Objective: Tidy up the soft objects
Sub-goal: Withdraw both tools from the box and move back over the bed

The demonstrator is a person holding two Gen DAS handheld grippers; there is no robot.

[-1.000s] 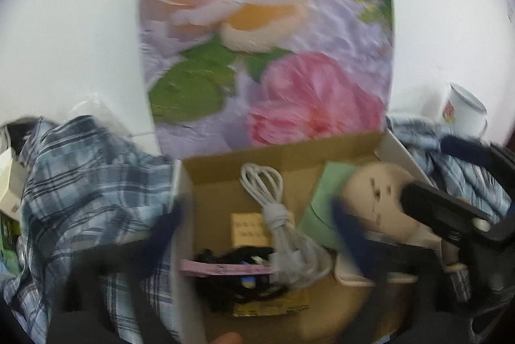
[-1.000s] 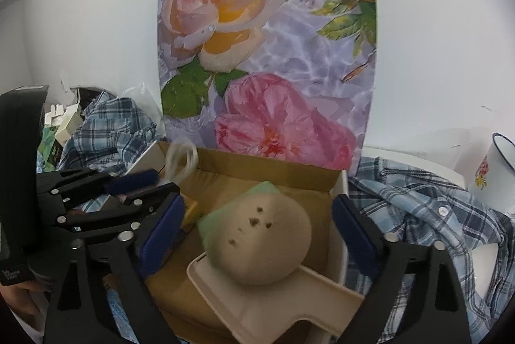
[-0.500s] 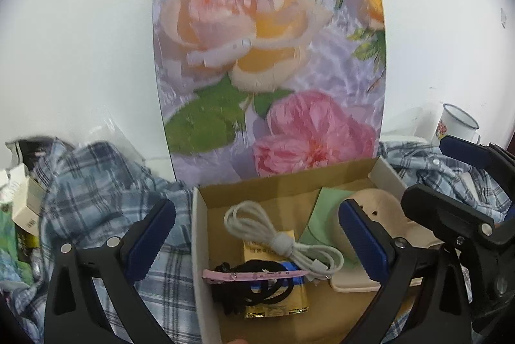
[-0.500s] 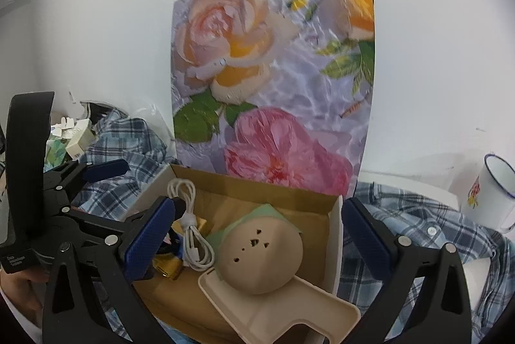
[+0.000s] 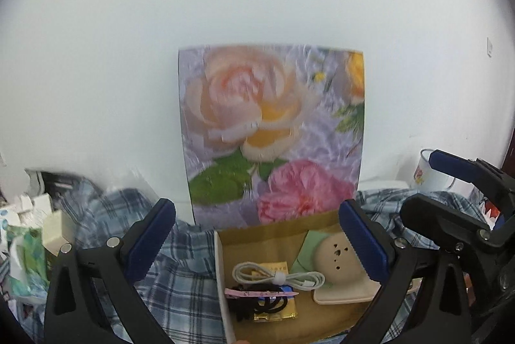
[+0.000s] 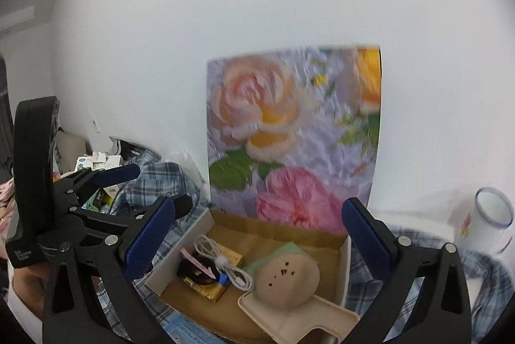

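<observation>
My cardboard box [image 6: 343, 263] is holding a white cable [image 6: 222, 263] and beige round cushion [image 6: 286, 281] — plaid shirts [image 5: 180, 283] lying around, white wall [image 5: 257, 6] behind; I'm keeping both jaws spread wide, gripping nothing.

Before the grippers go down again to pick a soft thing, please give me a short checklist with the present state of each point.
1. Left gripper open and holding nothing: ok.
2. Right gripper open and holding nothing: ok.
3. Both grippers clear of the cardboard box: ok, they hang above it.
4. Soft items already in the box: not ok. The plaid shirt lies outside, to the left of the box, and another plaid cloth lies outside on the right.
5. Room in the box: cannot tell. The white cable, black hair ties and beige round device on its tray cover much of the floor.
</observation>
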